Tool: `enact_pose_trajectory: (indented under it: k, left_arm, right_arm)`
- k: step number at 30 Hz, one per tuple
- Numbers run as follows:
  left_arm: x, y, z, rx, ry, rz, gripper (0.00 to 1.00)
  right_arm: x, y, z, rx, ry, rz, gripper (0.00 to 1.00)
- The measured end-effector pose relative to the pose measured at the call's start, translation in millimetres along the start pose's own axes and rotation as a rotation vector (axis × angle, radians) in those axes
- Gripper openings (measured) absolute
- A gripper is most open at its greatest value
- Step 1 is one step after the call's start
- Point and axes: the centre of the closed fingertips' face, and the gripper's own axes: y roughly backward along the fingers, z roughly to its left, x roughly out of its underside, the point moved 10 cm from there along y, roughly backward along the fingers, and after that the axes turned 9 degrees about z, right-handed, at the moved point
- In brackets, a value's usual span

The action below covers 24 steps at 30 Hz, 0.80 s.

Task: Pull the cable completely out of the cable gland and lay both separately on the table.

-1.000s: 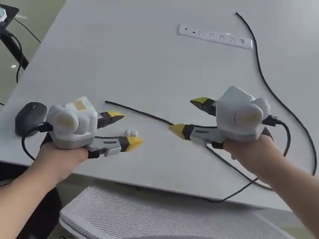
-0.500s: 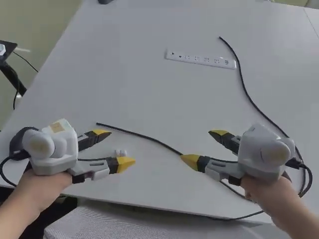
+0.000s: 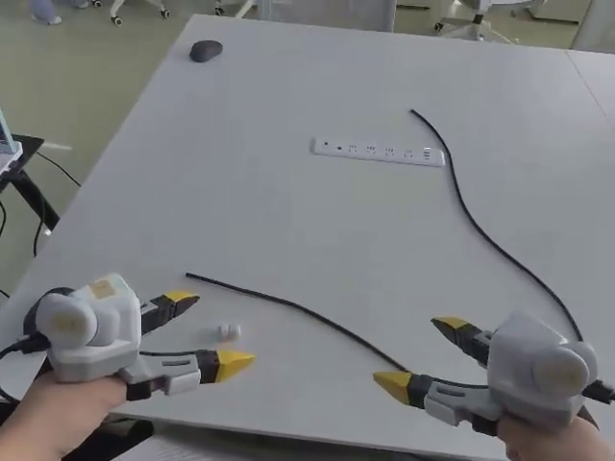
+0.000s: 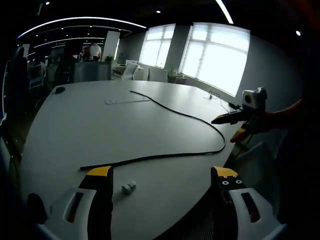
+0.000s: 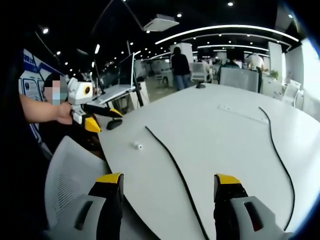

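A thin black cable [image 3: 307, 310] lies on the white table [image 3: 288, 211], one end near the left front. The small white cable gland [image 3: 228, 331] rests by itself a little nearer than that end, apart from the cable. My left gripper [image 3: 209, 329] is open just left of the gland, holding nothing. My right gripper [image 3: 418, 353] is open at the front right, near the cable and empty. In the left gripper view the gland [image 4: 128, 187] and cable [image 4: 165, 156] lie ahead of the jaws. In the right gripper view the gland [image 5: 137, 145] lies left of the cable [image 5: 172, 160].
A white power strip [image 3: 378, 152] lies mid-table, and the cable curves past its right end. A dark mouse [image 3: 205, 50] sits at the far left corner. A mesh chair [image 5: 70, 180] stands at the near edge. People stand in the office beyond.
Both grippers have drawn back toward the near table edge and moved farther apart, the right one away from the cable. Cable and gland lie unmoved; the head camera has tilted up.
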Motion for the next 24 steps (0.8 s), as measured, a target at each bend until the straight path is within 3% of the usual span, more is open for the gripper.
enact_pose_trajectory:
  k: [8, 12, 24]
  left_arm:
    - [5.9, -3.2, -6.2, 0.008, 0.021, 0.03, 0.91]
    - [6.0, -2.5, -5.2, -0.025, 0.034, 0.024, 0.97]
    - [6.0, -0.7, -3.4, -0.036, 0.063, 0.022, 0.98]
  right_arm:
    - [7.9, -1.1, 0.0, -0.018, -0.025, 0.02, 0.83]
    - [7.6, -0.4, 2.2, -0.024, -0.032, 0.023, 0.81]
    - [14.6, -0.2, 1.7, -0.067, -0.046, 0.048, 0.93]
